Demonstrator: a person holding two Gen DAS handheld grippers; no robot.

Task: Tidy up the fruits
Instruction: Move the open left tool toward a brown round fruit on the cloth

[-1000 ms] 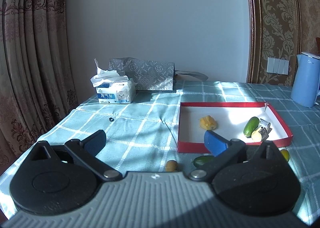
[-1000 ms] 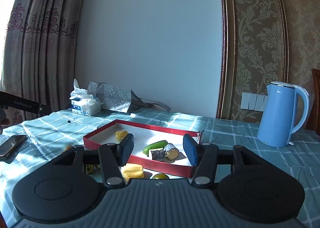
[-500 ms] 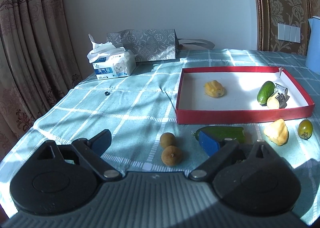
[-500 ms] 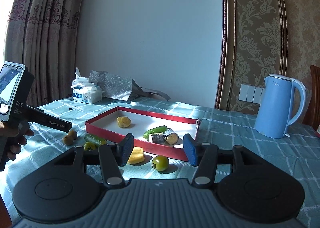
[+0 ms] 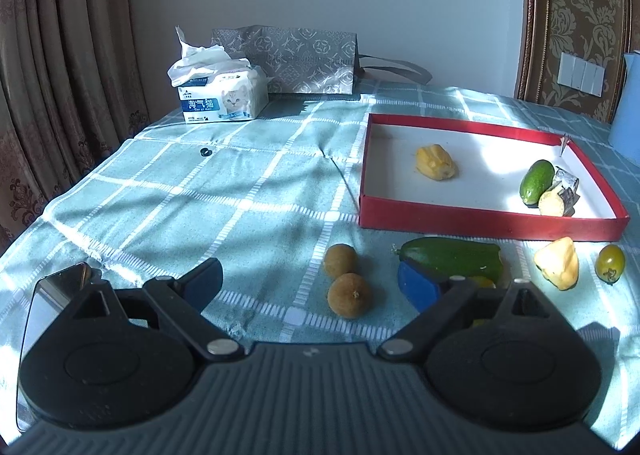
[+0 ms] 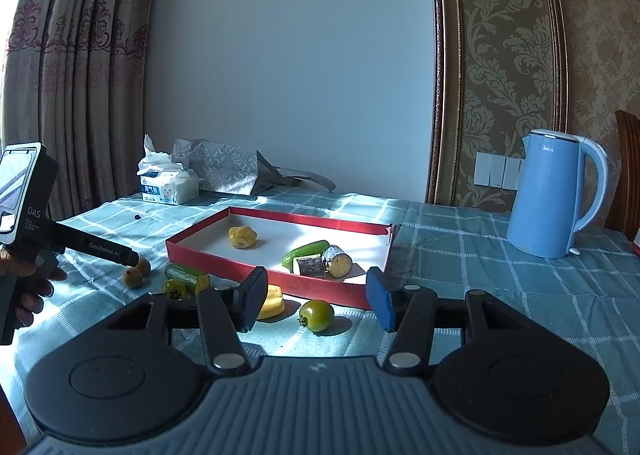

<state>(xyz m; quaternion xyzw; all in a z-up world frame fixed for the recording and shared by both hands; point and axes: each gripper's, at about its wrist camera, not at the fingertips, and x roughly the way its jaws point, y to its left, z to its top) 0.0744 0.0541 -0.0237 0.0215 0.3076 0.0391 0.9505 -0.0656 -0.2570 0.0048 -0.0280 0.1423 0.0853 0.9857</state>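
The left gripper [image 5: 310, 283] hovers low over the checked teal tablecloth [image 5: 224, 199] with its blue-padded fingers spread wide and nothing between them; two small brown round fruits [image 5: 349, 295] lie in the gap just ahead, and its right pad sits just beside the near end of a large green cucumber-like fruit [image 5: 452, 263]. To the right of that lie a pale yellow fruit piece [image 5: 558, 269] and a green tomato [image 5: 609, 269]. All of these sit on the cloth just near the red-walled tray [image 5: 480, 221], whose white floor holds a yellow lumpy fruit [image 5: 435, 162] at left and, at right, a small cucumber [image 5: 536, 182] touching a cut foil-wrapped piece [image 5: 560, 197]. The right gripper [image 6: 316, 299] is held higher, its fingers also apart and empty, with the green tomato on the cloth framed between them. A tissue box [image 5: 222, 93] and a grey patterned bag [image 5: 296, 59] stand at the far left, a blue kettle [image 6: 554, 195] at the far right, and a phone [image 5: 44, 311] lies on the cloth at the near left.
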